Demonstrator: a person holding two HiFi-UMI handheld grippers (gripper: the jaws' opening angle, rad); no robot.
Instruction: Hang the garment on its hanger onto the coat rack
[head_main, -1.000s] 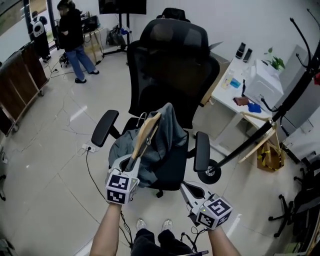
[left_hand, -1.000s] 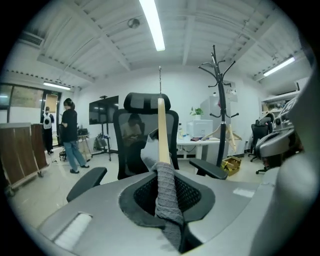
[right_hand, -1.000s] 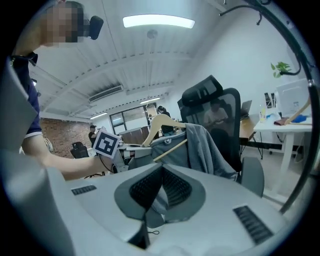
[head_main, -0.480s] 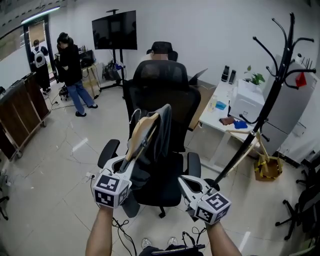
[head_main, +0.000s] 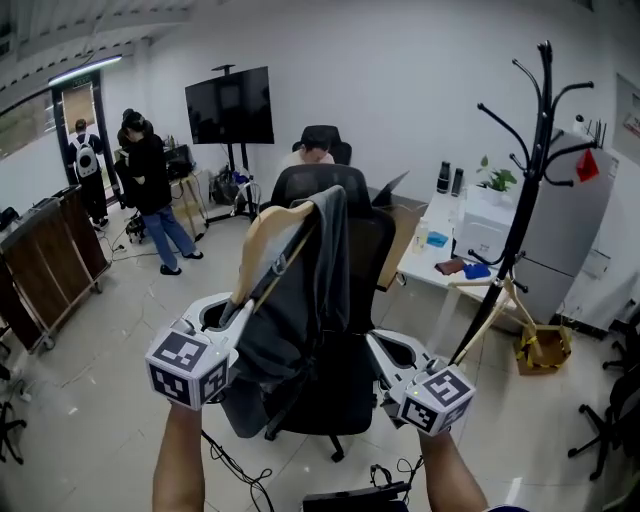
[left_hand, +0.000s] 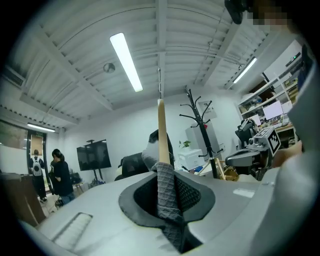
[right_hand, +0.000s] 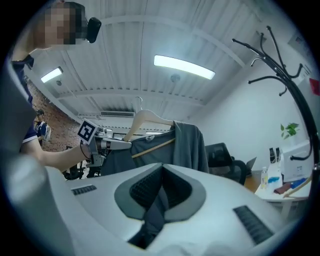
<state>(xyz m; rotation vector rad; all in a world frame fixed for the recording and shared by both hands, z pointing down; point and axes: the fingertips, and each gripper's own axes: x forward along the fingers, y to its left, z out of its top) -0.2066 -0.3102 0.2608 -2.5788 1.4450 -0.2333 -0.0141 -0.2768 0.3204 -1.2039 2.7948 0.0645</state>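
Note:
A grey garment (head_main: 300, 300) hangs on a wooden hanger (head_main: 265, 235), held up in front of a black office chair (head_main: 375, 250). My left gripper (head_main: 235, 310) is shut on the hanger's lower end and the fabric there. In the left gripper view the hanger (left_hand: 162, 130) rises edge-on from the jaws, with grey fabric (left_hand: 167, 195) pinched between them. My right gripper (head_main: 375, 345) is shut and holds nothing, just right of the garment's hem. The black coat rack (head_main: 530, 180) stands at the right, beyond the chair. The right gripper view shows the hanger (right_hand: 145, 117), the garment (right_hand: 190, 145) and the rack (right_hand: 295, 100).
A white desk (head_main: 440, 245) with small items stands between the chair and the rack. A grey cabinet (head_main: 570, 240) sits behind the rack, with a wooden frame (head_main: 490, 310) leaning at its foot. A person (head_main: 150, 190) stands at the far left, near a screen (head_main: 230, 105).
My left gripper has lifted the hanger and garment up off the chair seat. The head view has tilted upward, bringing the whole coat rack into sight. My right gripper rose alongside.

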